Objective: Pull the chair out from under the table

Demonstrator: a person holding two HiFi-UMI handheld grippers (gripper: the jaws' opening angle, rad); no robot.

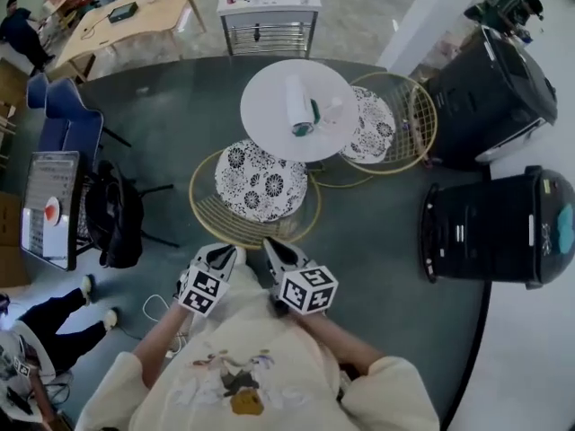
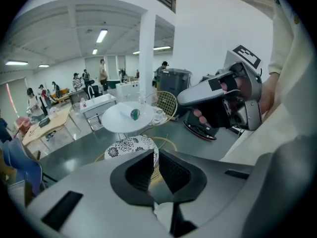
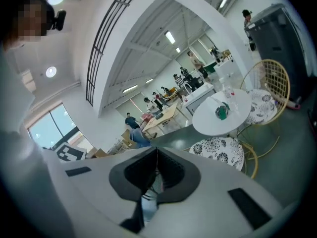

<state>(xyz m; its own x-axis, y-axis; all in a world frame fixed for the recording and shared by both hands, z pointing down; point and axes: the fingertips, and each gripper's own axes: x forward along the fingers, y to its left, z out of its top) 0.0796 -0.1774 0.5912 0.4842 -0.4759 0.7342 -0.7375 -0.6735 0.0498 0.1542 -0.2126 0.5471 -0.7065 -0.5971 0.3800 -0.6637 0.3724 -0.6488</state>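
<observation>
A chair with a black-and-white flowered cushion (image 1: pixel 260 183) (image 2: pixel 131 147) (image 3: pixel 218 150) and a gold wire frame stands with its far part tucked under the round white table (image 1: pixel 269 115) (image 2: pixel 119 120) (image 3: pixel 210 120). Both grippers hover just short of the chair's near rim, close to the person's chest. My left gripper (image 1: pixel 225 252) (image 2: pixel 154 155) is shut with nothing in it. My right gripper (image 1: pixel 274 246) (image 3: pixel 156 155) is shut too and holds nothing; it also shows at the right of the left gripper view, right gripper (image 2: pixel 184 98). Neither touches the chair.
A second gold wire chair (image 1: pixel 395 122) (image 3: pixel 267 90) stands right of the table. Two large black bins (image 1: pixel 494 92) (image 1: pixel 499 227) stand on the right. Left are blue chairs (image 1: pixel 67 119) and a chair with a black bag (image 1: pixel 117 214). A white cart (image 1: pixel 268 12) is behind the table.
</observation>
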